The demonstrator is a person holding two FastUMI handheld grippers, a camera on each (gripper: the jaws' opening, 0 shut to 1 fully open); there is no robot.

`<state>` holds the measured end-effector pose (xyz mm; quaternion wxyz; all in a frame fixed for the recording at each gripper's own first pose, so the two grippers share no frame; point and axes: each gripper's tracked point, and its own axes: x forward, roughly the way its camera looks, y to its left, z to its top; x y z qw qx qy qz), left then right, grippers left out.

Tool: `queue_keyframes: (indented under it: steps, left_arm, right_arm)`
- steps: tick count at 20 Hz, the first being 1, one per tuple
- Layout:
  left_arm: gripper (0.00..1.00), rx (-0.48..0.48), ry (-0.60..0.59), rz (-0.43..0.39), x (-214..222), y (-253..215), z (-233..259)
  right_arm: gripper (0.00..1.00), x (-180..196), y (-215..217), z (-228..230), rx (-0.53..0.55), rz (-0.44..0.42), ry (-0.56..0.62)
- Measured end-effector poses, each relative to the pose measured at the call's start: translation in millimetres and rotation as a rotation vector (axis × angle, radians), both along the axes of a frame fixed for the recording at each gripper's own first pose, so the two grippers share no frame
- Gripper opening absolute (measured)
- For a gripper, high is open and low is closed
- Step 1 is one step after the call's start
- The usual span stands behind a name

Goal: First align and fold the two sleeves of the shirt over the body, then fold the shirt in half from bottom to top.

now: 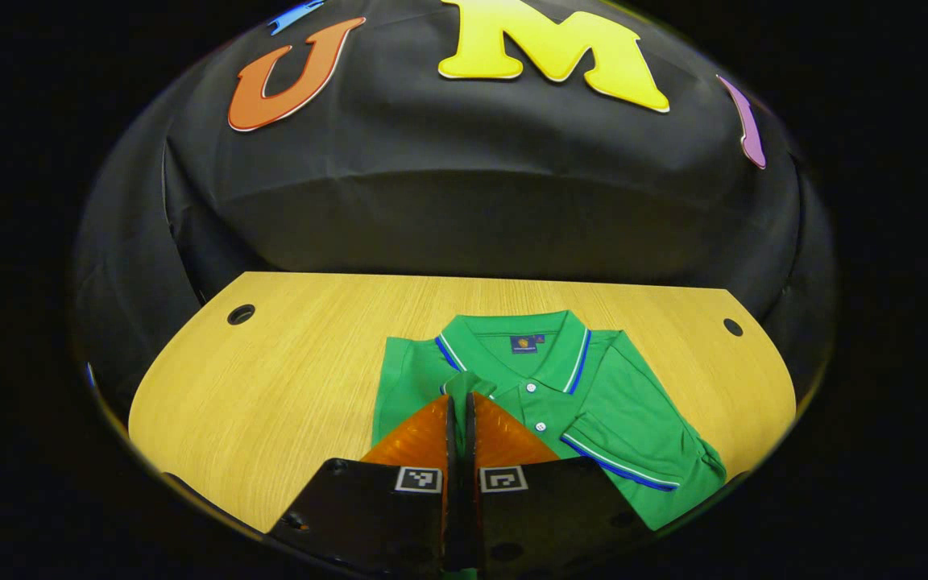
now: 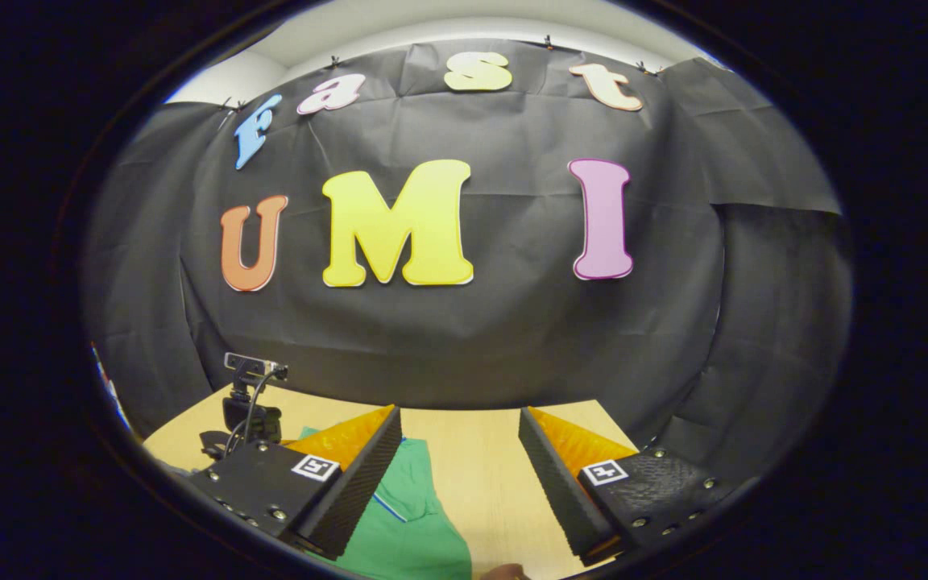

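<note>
Table [image 1: 271, 387]: pale wood, two cable holes; green polo shirt [image 1: 593, 395] lies flat on it, collar toward the wall, one striped sleeve [image 1: 625, 451] already laid across the body; soft, light knit, likely to slide and wrinkle, best pinched at a hem corner; left gripper [image 1: 459, 419]: fingers clenched together above the shirt, whether pinching cloth cannot be told; right gripper [image 2: 460, 467]: fingers released wide, holding nothing; small camera stand [image 2: 248, 399] at the table's far edge.

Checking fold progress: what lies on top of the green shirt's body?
A folded sleeve lies across the shirt body's right side in the left gripper view. The left tool, shut, covers the shirt's middle; whatever lies under it is hidden.
</note>
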<state>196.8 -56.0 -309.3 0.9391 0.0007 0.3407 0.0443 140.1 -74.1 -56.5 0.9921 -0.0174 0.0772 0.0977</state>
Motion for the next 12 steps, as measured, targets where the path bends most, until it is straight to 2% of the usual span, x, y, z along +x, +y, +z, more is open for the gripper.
queue_keyframes:
  steps: [1,3,5,6,7,10,12]
  left_arm:
    - [0.04,0.000,0.002,-0.003,-3,-3,-1]
    - [0.03,-0.006,0.013,-0.017,-4,-10,-5]
    - [0.03,-0.075,0.068,-0.069,-9,-29,-20]
    - [0.08,-0.080,0.093,-0.069,-12,-30,-24]
    - [0.15,-0.074,0.119,-0.052,-16,-25,-33]
    - [1.00,-0.104,0.112,0.020,-18,-17,-33]
    - [1.00,-0.108,0.099,0.029,-20,-13,-28]
  right_arm:
    - [0.94,1,0,-1,0.002,0.001,0.004]
    - [0.90,-1,0,-2,0.006,0.005,0.008]
    - [0.94,-1,1,-2,0.005,0.008,0.007]
    - [0.90,-3,1,-1,0.003,0.010,0.005]
    - [0.94,-2,0,-1,0.000,0.010,0.005]
    - [0.94,-4,-1,-4,-0.001,0.013,0.007]
    - [0.94,-5,-1,-6,0.004,0.014,0.017]
